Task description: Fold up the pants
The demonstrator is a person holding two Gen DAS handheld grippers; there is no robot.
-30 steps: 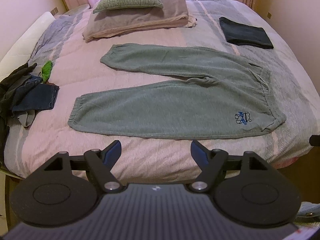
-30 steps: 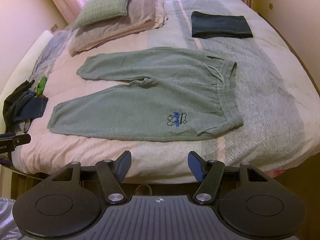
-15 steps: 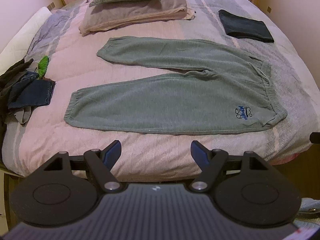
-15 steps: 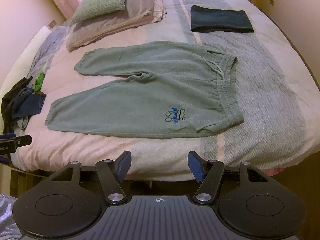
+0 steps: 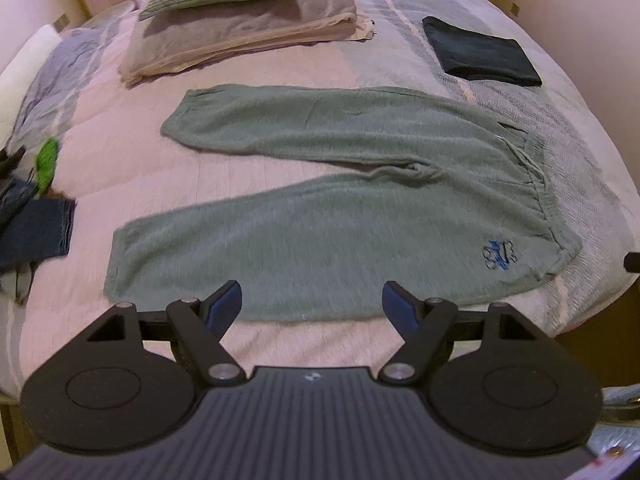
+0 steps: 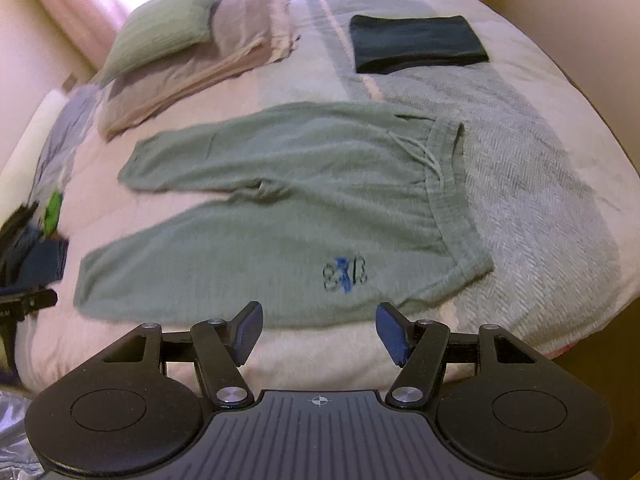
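Green pants (image 5: 340, 216) lie flat on the bed (image 5: 100, 160), legs splayed toward the pillows (image 5: 240, 28), waistband at right w/ the near edge along the bed's front, prob. spread so a leg can fold over. Left gripper (image 5: 312, 300) & right gripper (image 6: 318, 322) hover above that edge, jaws apart, nothing btwn them, no contact yet.

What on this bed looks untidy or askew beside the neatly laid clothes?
A jumbled heap of dark and denim clothes with a bright green scrap sits at the bed's left edge, unfolded. The grey-green sweatpants lie flat, legs splayed apart; the dark folded garment looks neat.
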